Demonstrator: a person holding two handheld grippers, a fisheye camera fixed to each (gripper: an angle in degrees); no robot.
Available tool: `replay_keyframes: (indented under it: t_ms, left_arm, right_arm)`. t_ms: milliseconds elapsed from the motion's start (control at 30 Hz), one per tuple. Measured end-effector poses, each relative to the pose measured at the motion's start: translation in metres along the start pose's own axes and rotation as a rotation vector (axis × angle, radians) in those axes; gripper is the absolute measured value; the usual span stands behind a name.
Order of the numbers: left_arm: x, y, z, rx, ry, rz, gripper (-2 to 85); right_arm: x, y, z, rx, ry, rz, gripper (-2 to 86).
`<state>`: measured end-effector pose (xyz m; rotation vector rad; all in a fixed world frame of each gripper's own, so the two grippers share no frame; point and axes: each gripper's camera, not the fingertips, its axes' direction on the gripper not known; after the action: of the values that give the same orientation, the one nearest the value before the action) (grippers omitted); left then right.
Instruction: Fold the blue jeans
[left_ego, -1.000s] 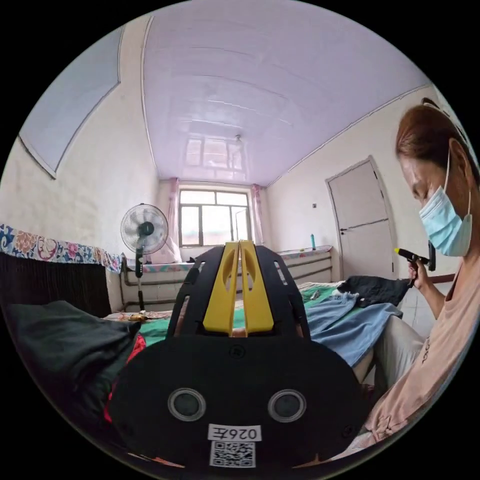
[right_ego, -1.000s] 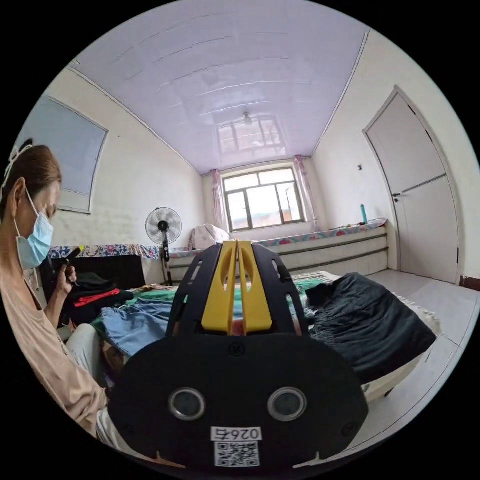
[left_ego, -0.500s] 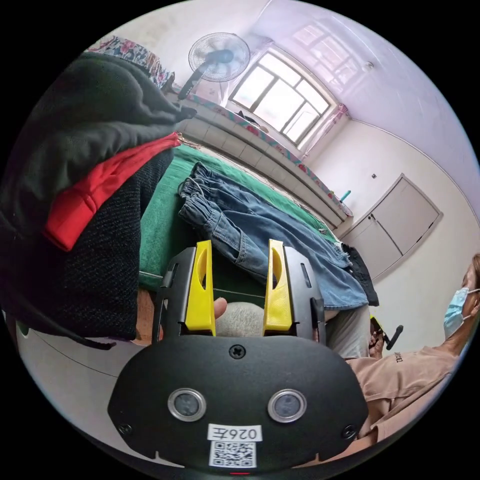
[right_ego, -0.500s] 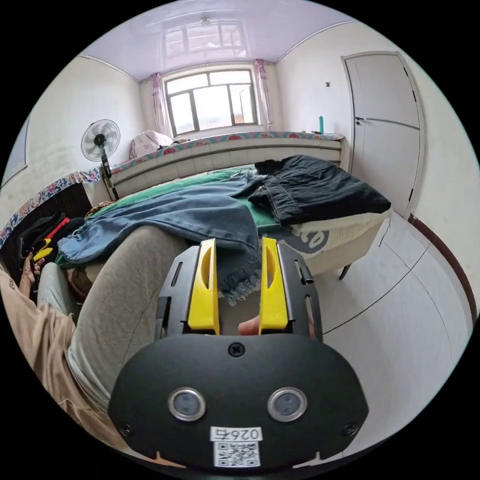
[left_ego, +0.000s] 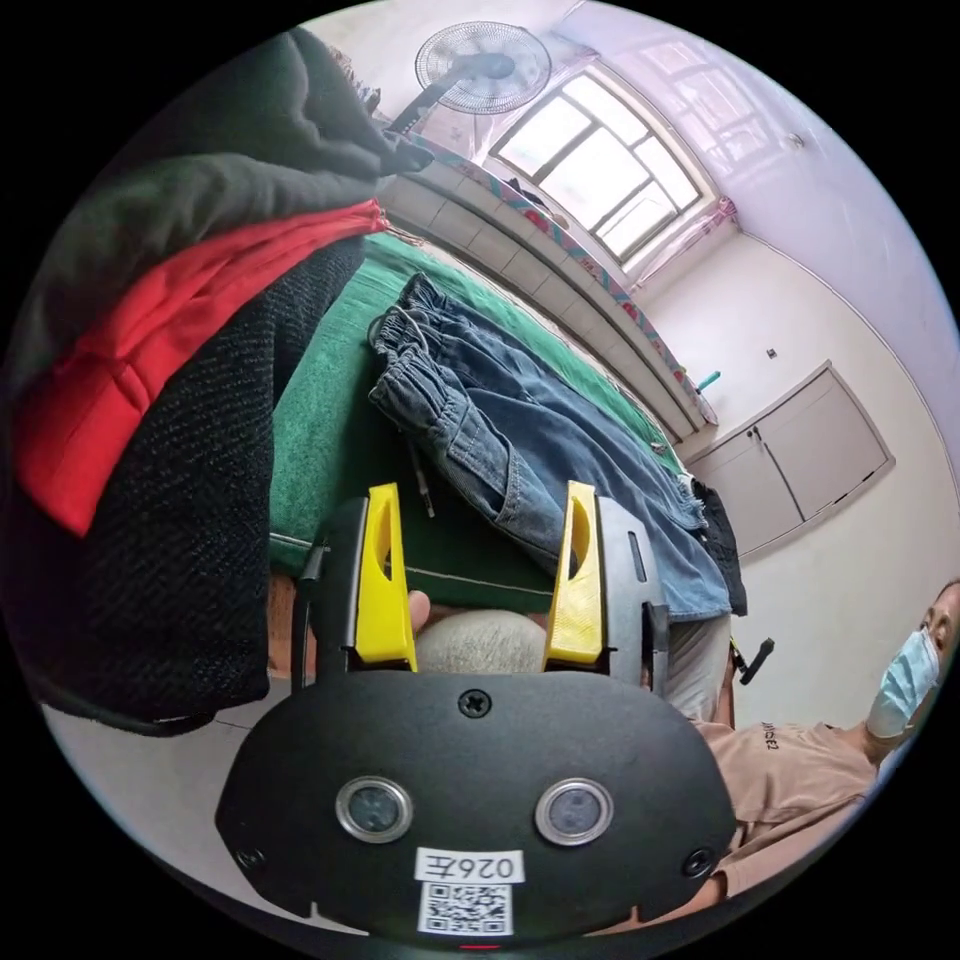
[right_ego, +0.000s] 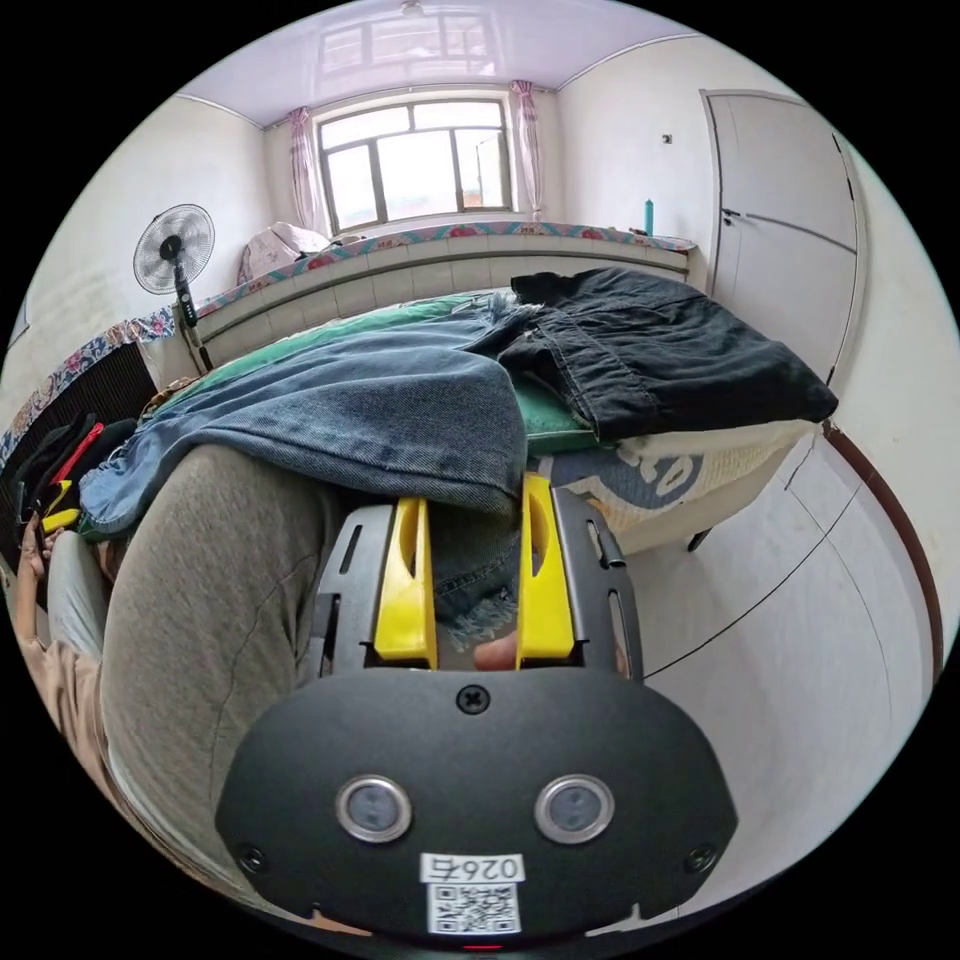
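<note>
Left gripper view, left to right: pile of dark and red clothes (left_ego: 150, 400) fills the left of frame, then green bed cover (left_ego: 320, 440), then the blue jeans (left_ego: 520, 440) running from centre toward right, elastic waistband bunched at upper centre. My left gripper (left_ego: 478, 570) has its jaws spread wide, nothing between them but the bed edge and my knee; jeans edge sits just beside the right jaw. Right gripper view: my grey-trousered leg (right_ego: 210, 600) at left, jeans (right_ego: 380, 420) draped across the bed over it through centre, black garment (right_ego: 660, 350) at right, partly overlapping the far end. My right gripper (right_ego: 470, 580) has jaws parted, frayed hem hanging between them, not pinched as far as I can tell. Denim looks soft but heavyish, will sag and drag, not slippery. Judgement: grab thick spots, waistband seam on the left, hem on the right, and lift together.
</note>
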<state>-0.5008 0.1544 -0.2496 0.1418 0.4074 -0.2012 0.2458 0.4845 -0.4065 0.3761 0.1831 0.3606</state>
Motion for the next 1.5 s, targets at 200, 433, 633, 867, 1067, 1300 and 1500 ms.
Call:
replay_keyframes:
  t_ms: [200,433,633,867,1067,1300,1500]
  left_arm:
    - [0.018,-0.027,0.003,-0.036,-0.037,0.088,1.1]
    - [0.033,-0.031,-0.044,0.253,0.153,0.080,-0.3]
    - [0.064,-0.096,-0.035,0.318,0.160,0.082,-0.4]
    - [0.115,-0.252,0.069,0.150,-0.053,0.091,0.2]
    - [0.136,-0.322,0.168,-0.056,-0.174,0.007,1.0]
    - [0.214,-0.270,0.215,-0.128,-0.184,0.315,10.2]
    - [0.277,-0.257,0.243,-0.084,-0.215,0.524,10.1]
  right_arm:
    - [-0.022,-0.028,-0.018,0.049,0.051,-0.031,-0.7]
    - [-0.104,-0.081,-0.047,0.154,0.543,-0.415,-1.0]
    - [-0.139,-0.171,-0.013,0.134,0.624,-0.689,-1.0]
    - [-0.142,-0.360,0.124,-0.208,0.335,-0.728,2.0]
    - [-0.099,-0.456,0.239,-0.444,0.376,-0.385,9.9]
    - [-0.037,-0.414,0.223,-0.334,0.117,-0.118,7.8]
    - [0.022,-0.401,0.247,-0.299,-0.134,0.234,12.6]
